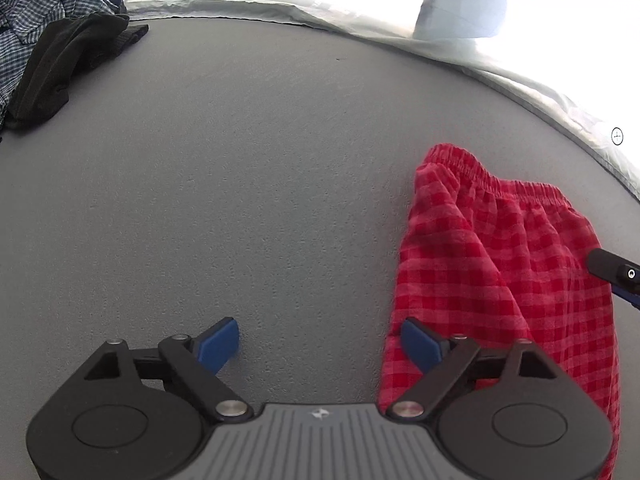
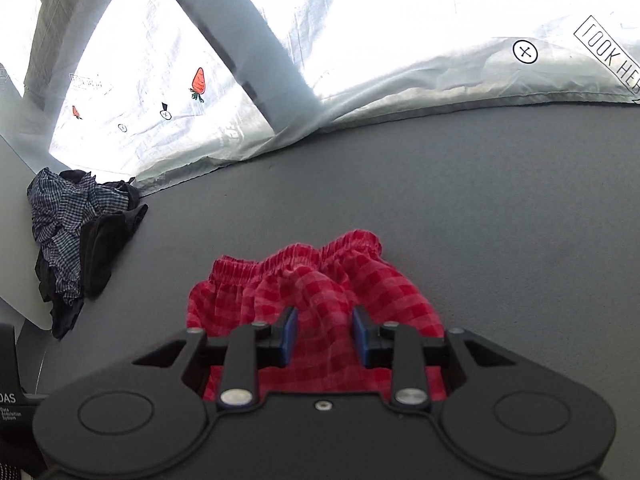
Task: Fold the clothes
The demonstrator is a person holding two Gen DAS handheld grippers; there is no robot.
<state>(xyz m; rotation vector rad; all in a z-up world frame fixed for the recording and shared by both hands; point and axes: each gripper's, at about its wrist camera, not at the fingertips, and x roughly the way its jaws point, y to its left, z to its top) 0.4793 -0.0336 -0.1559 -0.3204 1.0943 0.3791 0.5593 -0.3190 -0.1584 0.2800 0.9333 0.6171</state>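
Observation:
Red checked shorts (image 1: 504, 264) with an elastic waistband lie on the grey table (image 1: 260, 168). My left gripper (image 1: 320, 342) is open and empty, low over the table, its right finger at the shorts' left edge. In the right wrist view my right gripper (image 2: 325, 334) stands partly open with a raised fold of the shorts (image 2: 320, 284) between its blue pads (image 2: 290, 334); whether the pads grip the cloth is unclear. The right gripper's tip also shows at the left wrist view's right edge (image 1: 616, 272).
A pile of blue checked and black clothes (image 1: 52, 48) lies at the table's far left corner, also in the right wrist view (image 2: 80, 240). A white crinkled sheet wall (image 2: 400, 60) with printed markers borders the table's far edge.

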